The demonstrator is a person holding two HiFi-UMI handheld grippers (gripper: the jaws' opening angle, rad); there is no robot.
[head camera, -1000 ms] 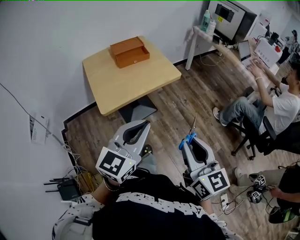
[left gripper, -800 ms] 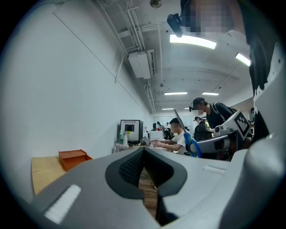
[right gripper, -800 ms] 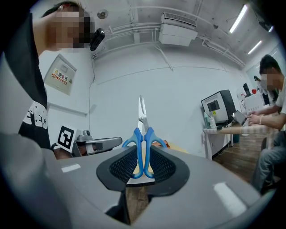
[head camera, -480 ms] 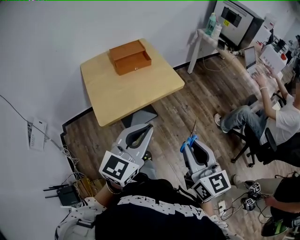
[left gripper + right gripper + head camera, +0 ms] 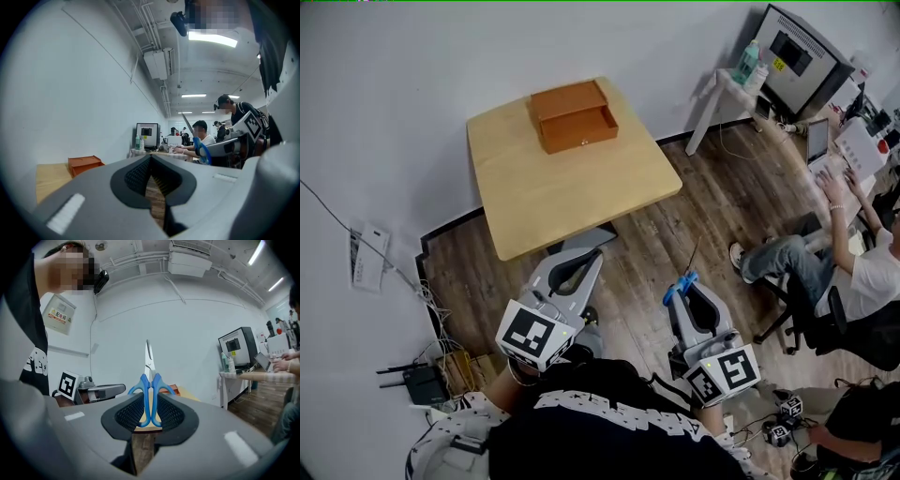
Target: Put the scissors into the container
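Blue-handled scissors [image 5: 150,385] stand upright with blades pointing up, and my right gripper [image 5: 149,409] is shut on their handles. In the head view the scissors [image 5: 683,276] stick out of the right gripper [image 5: 686,284] over the wooden floor. My left gripper [image 5: 586,255] is shut with nothing in it, near the table's front edge. The container, an orange wooden box [image 5: 575,116] with its drawer pulled out, sits at the back of the light wooden table [image 5: 534,187]. The box [image 5: 84,164] shows far left in the left gripper view, where the scissors [image 5: 200,145] appear at right.
A seated person [image 5: 825,262] works at a desk at right, beside a white side table [image 5: 727,89] with bottles and a monitor [image 5: 802,56]. Cables and a router [image 5: 417,380] lie on the floor at left by the white wall.
The view has shifted so the table and box sit a little further right and nearer. Both grippers keep their pose and the scissors stay held.
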